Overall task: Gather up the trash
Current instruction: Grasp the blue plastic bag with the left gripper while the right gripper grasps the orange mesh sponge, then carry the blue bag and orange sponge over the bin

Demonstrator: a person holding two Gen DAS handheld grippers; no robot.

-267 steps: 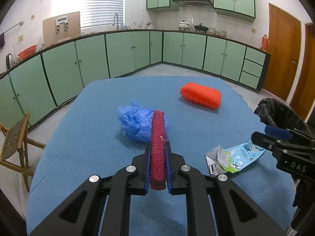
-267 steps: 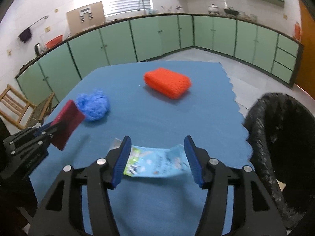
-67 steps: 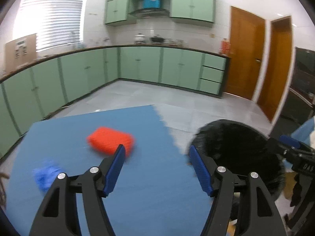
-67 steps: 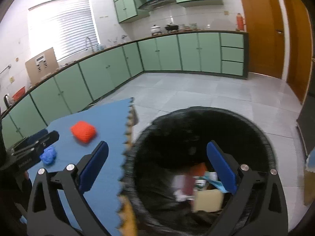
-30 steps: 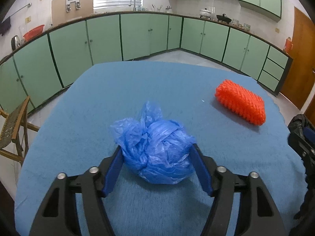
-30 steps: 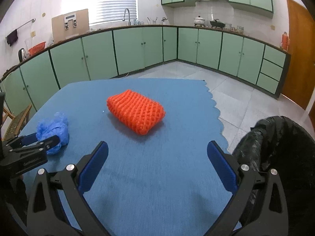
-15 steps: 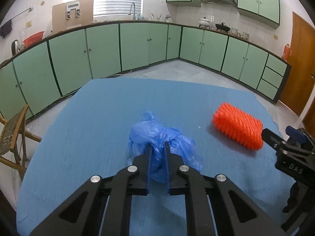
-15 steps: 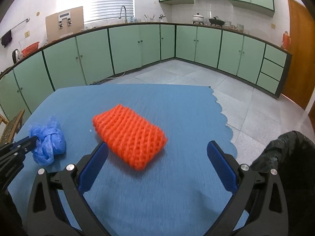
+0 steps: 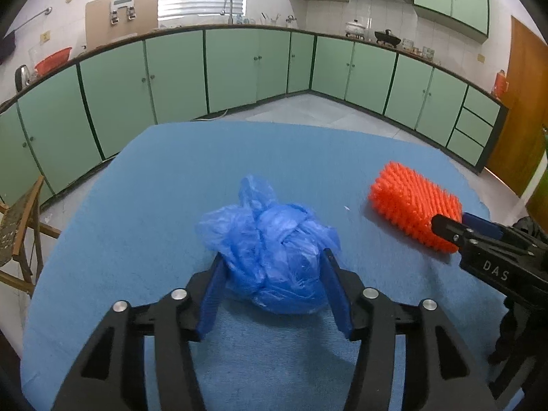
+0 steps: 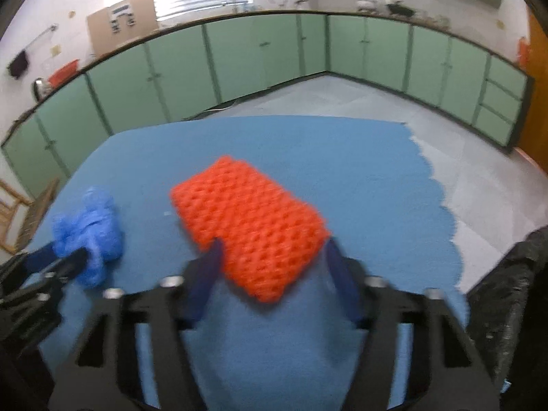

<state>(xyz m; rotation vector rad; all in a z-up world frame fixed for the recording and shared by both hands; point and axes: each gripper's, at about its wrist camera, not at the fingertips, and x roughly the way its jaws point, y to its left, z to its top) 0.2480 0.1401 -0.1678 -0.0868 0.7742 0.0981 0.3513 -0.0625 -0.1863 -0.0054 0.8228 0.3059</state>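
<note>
Blue table cover: crumpled blue plastic bag near the middle, between the opening jaws of the left gripper. Orange mesh sponge toward the right edge, between the closing jaws of the right gripper. Black trash bag beside that edge.

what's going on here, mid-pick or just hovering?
Mid-pick, both hands. The left gripper has the crumpled blue plastic bag between its fingers, but its jaws are opening, so no firm grip. The right gripper straddles the near end of the orange foam net and is closing on it. Both items sit on the blue table mat. The black-lined trash bin waits at the table's right edge.
</note>
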